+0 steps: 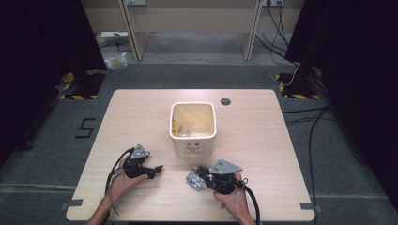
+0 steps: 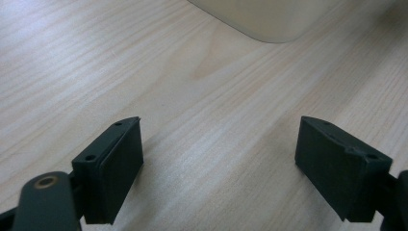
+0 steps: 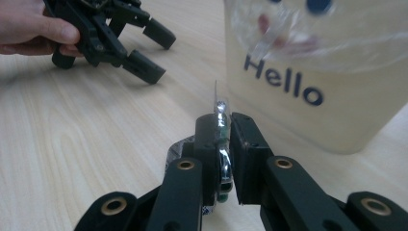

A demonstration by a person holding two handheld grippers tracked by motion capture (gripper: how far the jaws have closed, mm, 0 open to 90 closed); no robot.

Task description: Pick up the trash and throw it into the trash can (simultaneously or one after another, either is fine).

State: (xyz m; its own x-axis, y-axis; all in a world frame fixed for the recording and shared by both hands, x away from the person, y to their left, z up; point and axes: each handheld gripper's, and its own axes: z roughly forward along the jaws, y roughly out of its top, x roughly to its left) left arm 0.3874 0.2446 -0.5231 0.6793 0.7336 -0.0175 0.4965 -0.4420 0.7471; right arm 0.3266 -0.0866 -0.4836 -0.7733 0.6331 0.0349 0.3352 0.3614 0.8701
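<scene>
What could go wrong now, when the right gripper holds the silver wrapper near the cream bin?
1. The right gripper pinches only a thin edge of the crinkled silver wrapper, so it may slip out during a lift.
2. The cream bin stands close beside the wrapper; a low swing could knock its wall instead of clearing the rim.
3. The left gripper rests open on the table nearby, so a wide sideways move might hit it.
</scene>
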